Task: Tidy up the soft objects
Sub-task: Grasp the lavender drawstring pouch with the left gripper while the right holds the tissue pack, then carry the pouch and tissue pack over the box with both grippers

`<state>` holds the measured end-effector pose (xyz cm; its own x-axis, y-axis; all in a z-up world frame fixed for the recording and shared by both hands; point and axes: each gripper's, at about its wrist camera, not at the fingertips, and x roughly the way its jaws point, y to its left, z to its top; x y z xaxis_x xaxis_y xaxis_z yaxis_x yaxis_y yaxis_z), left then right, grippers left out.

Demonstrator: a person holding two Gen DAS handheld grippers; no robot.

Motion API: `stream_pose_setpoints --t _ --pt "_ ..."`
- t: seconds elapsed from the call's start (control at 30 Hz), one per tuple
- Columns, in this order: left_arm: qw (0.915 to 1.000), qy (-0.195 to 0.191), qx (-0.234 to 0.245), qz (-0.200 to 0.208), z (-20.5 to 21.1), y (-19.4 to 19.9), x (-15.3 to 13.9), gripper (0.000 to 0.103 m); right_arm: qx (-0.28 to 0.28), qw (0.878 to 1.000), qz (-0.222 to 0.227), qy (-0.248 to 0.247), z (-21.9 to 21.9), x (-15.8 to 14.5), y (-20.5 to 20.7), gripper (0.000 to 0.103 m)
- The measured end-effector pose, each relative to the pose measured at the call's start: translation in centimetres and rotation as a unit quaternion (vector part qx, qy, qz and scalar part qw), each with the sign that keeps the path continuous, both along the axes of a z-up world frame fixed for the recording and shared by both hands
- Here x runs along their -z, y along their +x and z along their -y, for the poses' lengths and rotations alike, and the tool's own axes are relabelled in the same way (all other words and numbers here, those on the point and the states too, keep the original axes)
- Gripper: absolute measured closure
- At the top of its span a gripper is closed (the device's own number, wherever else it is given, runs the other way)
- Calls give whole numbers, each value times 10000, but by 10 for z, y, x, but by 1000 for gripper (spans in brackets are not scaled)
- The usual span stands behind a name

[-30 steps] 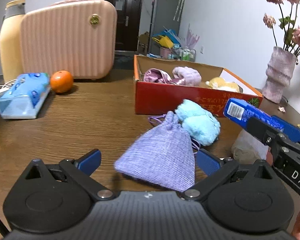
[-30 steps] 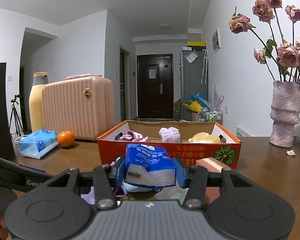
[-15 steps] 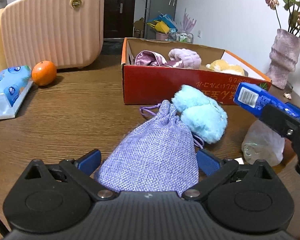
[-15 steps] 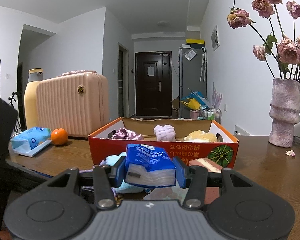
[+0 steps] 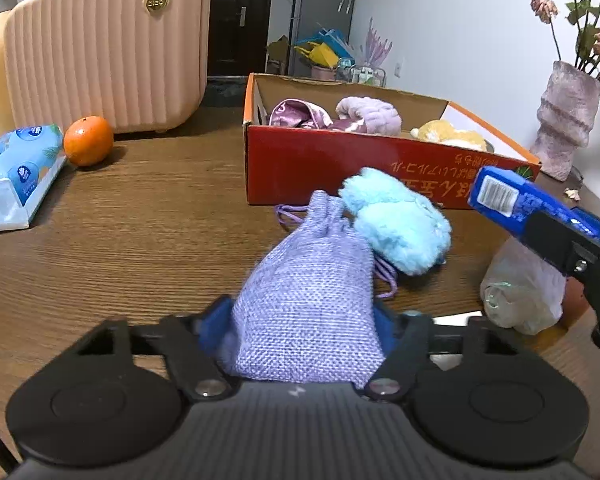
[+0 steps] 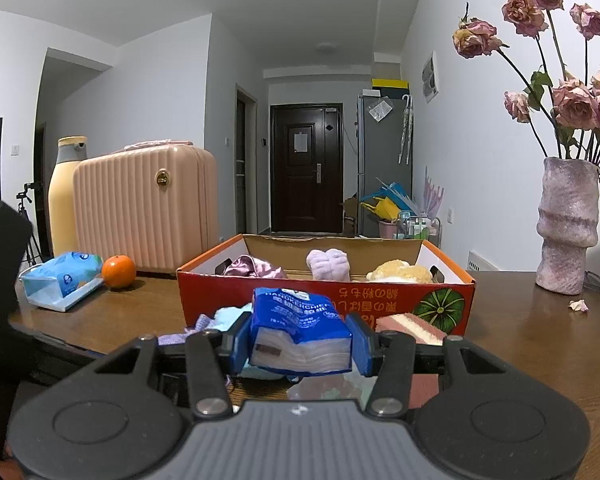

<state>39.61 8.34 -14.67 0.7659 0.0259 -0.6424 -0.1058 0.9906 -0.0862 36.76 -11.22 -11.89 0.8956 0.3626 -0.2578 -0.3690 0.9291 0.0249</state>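
Left wrist view: the left gripper [image 5: 306, 326] is clamping a pouch [image 5: 308, 300] lying on the wood table [image 5: 140, 220] beside a blue plush [image 5: 400, 224], in front of the red box [image 5: 340, 168]; its fingertips are sitting half hidden behind the pouch. Right wrist view: the right gripper [image 6: 300, 340] is holding a tissue pack [image 6: 300, 330] in the air before the box [image 6: 324, 300], with a hallway and door [image 6: 306, 168] showing behind, and the pack is blocking most of the table items below it.

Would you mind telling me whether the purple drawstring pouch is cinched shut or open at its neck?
Shut: the purple drawstring pouch has its neck gathered tight, cords trailing on the table, while the left gripper clamps its base.
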Motion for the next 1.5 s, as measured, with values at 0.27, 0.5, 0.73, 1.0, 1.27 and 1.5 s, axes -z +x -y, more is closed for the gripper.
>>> stream_pose_setpoints --t 0.27,0.5,0.73,1.0,1.27,1.5 --pt "9994 156 -134 278 4 -14 -9 56 15 10000 26 43 2 -1 -1 54" --pt "9971 140 -259 709 1 -29 -26 57 28 9999 105 98 4 -3 -4 54" --pt "9937 117 -286 1076 2 -40 -43 57 27 9995 288 126 5 -8 -9 54" --pt "9900 159 -272 1373 6 -47 -58 57 53 9983 558 173 10 -18 -10 54" --pt "9889 66 -279 1457 10 -39 -65 57 254 9958 867 130 18 -28 1 54" --pt "9868 8 -322 1587 20 -28 -73 57 466 9940 970 211 31 -36 16 54"
